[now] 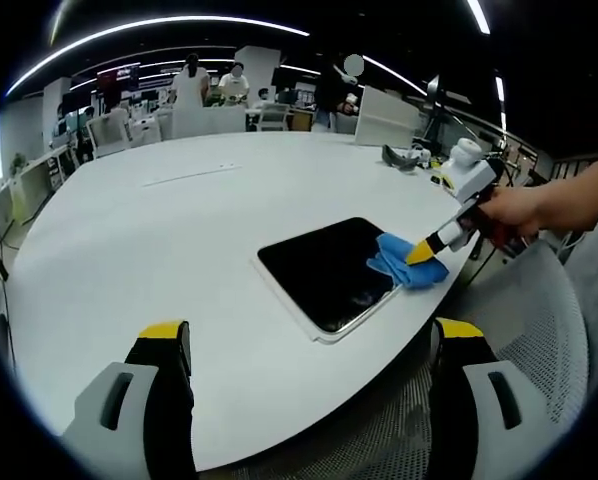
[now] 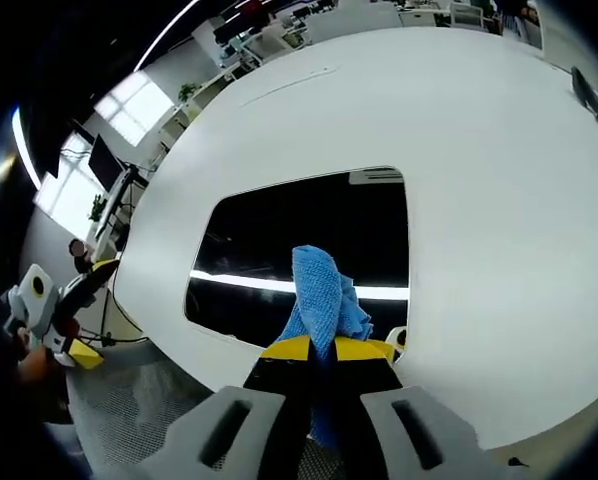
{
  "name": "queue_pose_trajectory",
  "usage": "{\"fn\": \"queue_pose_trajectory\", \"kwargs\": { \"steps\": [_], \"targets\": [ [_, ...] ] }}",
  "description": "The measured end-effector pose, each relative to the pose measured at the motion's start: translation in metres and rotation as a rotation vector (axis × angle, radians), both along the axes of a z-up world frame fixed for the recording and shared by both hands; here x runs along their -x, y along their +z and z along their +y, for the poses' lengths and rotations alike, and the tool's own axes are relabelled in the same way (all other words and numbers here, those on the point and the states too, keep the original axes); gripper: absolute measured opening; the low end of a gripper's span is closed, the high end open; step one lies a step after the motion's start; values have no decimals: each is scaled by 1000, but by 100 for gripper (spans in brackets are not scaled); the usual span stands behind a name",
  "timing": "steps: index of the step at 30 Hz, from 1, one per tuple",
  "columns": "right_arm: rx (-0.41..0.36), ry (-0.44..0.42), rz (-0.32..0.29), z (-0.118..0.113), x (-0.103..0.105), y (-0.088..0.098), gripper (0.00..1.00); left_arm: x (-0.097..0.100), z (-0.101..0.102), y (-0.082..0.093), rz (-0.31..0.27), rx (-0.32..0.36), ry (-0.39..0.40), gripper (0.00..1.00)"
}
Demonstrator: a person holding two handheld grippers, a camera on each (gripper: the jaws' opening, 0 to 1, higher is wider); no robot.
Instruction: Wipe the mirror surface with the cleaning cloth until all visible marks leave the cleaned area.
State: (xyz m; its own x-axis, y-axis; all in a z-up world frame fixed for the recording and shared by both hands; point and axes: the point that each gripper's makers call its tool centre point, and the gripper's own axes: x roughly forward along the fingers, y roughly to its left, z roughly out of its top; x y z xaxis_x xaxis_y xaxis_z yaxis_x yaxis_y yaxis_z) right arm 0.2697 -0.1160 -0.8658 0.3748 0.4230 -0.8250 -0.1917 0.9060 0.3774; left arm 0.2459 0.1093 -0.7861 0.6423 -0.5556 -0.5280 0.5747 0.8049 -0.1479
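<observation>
- While my right tongs (image 2: 322, 349) clamp the blue cloth (image 2: 323, 290) onto the mirror (image 2: 279, 240), a hand (image 1: 514, 208) reaches in low.
- My left tongs (image 1: 314, 345) hover wide open and empty above the tabletop (image 1: 159, 230).

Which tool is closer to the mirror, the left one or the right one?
The right tool: it presses the blue cloth onto the mirror at its edge. The left tool hangs open, back off the table's edge.

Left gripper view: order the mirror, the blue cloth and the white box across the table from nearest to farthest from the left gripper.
1. Mirror, flat on the table ahead, slightly right.
2. Blue cloth, on the mirror's right edge.
3. White box, at the table's far right.
</observation>
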Motion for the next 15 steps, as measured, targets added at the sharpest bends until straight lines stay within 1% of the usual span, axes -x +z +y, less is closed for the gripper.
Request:
{"fn": "queue_pose_trajectory", "kwargs": {
  "steps": [5, 15],
  "targets": [
    [1, -11, 4, -5, 0, 0, 1, 0, 0, 0, 0, 0, 0, 99],
    [2, -11, 7, -5, 0, 0, 1, 0, 0, 0, -1, 1, 2, 99]
  ]
}}
